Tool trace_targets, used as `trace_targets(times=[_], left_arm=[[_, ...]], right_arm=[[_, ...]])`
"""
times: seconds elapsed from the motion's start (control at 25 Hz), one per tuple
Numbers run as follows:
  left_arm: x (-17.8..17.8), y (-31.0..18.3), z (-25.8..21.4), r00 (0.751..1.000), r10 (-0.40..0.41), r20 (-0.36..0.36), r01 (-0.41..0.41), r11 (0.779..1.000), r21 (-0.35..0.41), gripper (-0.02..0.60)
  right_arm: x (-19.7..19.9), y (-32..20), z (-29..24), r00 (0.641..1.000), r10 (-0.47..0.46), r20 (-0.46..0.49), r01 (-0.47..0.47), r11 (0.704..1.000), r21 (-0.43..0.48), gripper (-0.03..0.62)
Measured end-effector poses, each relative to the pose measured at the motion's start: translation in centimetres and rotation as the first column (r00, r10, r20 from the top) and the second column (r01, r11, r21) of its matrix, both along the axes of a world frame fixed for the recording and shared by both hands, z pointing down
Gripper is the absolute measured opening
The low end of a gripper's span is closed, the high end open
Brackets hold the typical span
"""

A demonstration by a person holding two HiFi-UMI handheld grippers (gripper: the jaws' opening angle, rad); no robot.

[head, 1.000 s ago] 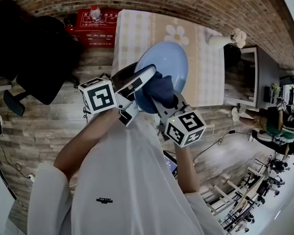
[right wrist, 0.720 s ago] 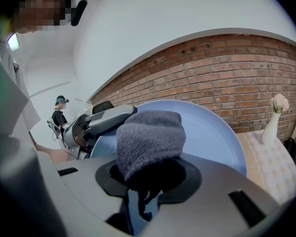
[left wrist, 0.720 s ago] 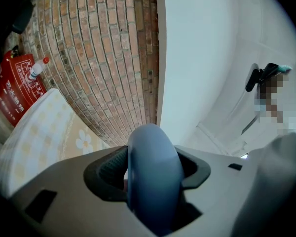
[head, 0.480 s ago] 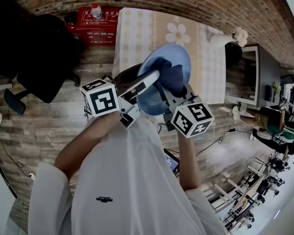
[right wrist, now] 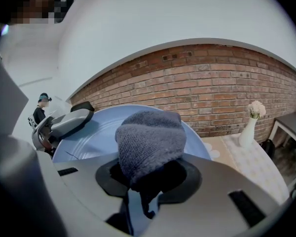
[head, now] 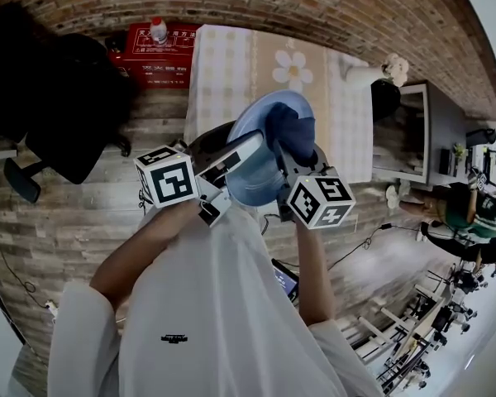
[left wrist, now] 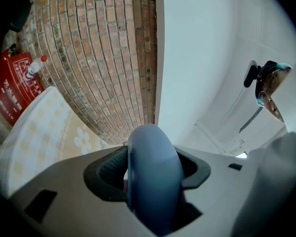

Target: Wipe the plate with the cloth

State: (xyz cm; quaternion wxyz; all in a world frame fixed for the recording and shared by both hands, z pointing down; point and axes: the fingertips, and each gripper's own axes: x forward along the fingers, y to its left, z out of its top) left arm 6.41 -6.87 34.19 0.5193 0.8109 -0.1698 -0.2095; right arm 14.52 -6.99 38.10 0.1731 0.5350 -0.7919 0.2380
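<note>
text | red box (head: 161,60): white print, unreadable | shirt logo (head: 174,337): too small to read

Red crate (head: 161,55), bottle (head: 159,29), flowered tablecloth (head: 223,69), vase (right wrist: 246,131), brick wall (right wrist: 212,88)

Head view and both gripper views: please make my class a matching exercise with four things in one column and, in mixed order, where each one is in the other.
Column 1
1. plate
2. cloth
3. vase
4. red box

Column 2
A. clamped in the jaws of the right gripper
B. beside the table, with a bottle on top
C. gripped by its rim in the jaws of the left gripper
D. standing upright on the table

Pairs: 1-C, 2-A, 3-D, 4-B
</note>
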Motion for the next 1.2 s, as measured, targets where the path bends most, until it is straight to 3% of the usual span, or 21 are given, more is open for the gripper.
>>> trace_targets(times=[0.2,0.32,0.44,0.6,0.8,1.0,1.2], left_arm=[[0.0,-0.3,-0.4,1.000,-0.005,-0.012,0.006,1.000,0.008,0.259],[0.0,-0.2,-0.4,1.000,0.000,0.023,-0.001,0.999,0.032,0.259],[0.4,-0.1,-0.4,0.994,0.005,0.109,-0.016,0.995,0.102,0.258],[1.1,0.2,0.3,0.963,-0.008,0.270,-0.048,0.978,0.203,0.258],[1.4,0.2,1.8,0.930,-0.030,0.367,-0.060,0.971,0.230,0.259],[2.0,0.0,2.3,0.898,-0.015,0.440,-0.111,0.959,0.261,0.259],[2.7,0.0,2.4,0.863,-0.016,0.505,-0.149,0.947,0.284,0.259]], right_arm=[[1.6,-0.1,0.5,0.998,0.040,-0.044,-0.041,0.999,-0.017,0.132],[2.6,0.1,0.9,0.995,0.066,-0.068,-0.069,0.997,-0.031,0.132],[3.2,0.4,0.1,0.996,0.079,-0.033,-0.080,0.997,-0.016,0.132],[3.2,0.7,-2.1,0.998,0.065,0.020,-0.066,0.998,0.025,0.132],[1.8,1.1,-5.5,0.997,-0.011,0.075,0.006,0.998,0.069,0.132],[-0.8,1.1,-8.5,0.980,-0.162,0.114,0.149,0.983,0.110,0.132],[-3.1,0.6,-9.1,0.954,-0.292,0.066,0.285,0.954,0.093,0.132]])
